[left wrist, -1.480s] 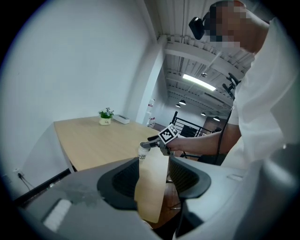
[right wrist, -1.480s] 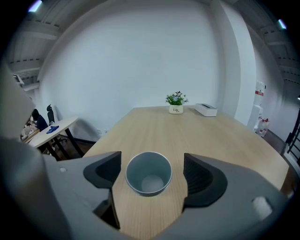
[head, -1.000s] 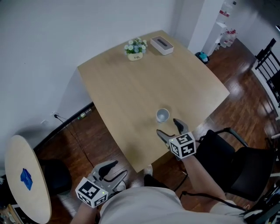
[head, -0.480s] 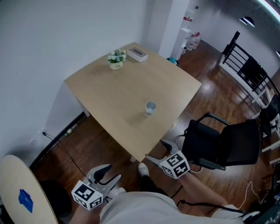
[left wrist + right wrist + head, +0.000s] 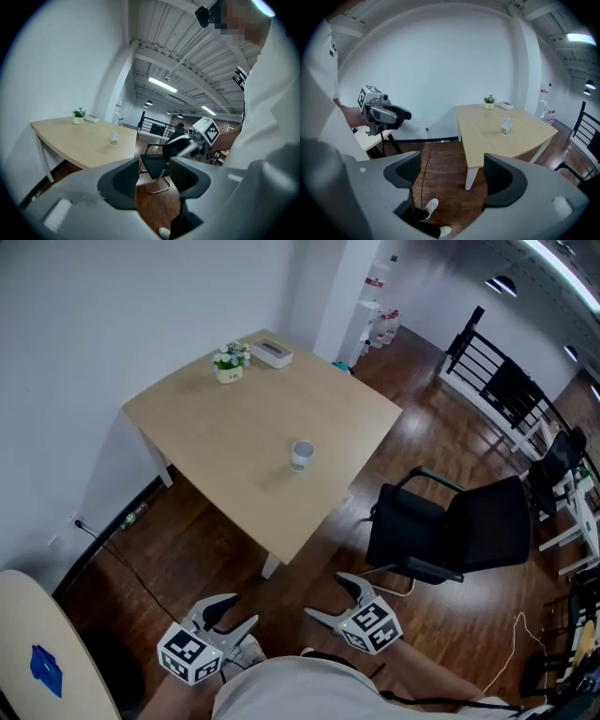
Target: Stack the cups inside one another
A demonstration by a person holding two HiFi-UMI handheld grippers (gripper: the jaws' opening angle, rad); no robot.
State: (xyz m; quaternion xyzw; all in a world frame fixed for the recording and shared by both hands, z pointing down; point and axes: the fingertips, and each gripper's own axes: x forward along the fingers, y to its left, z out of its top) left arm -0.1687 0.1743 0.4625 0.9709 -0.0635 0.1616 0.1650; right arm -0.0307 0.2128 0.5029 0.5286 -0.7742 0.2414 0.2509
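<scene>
One stack of clear cups stands upright near the middle of the light wooden table; it also shows small in the left gripper view as the cups and in the right gripper view as the cups. Both grippers hang low over the wooden floor, well back from the table. My left gripper is open and holds nothing. My right gripper is open and holds nothing.
A small potted plant and a white box sit at the table's far corner. A black office chair stands right of the table. A round side table is at the lower left. A cable runs along the floor.
I have stepped back from the table. Both grippers have drawn away from the cups and now hang over the floor; the cups stay where they stood.
</scene>
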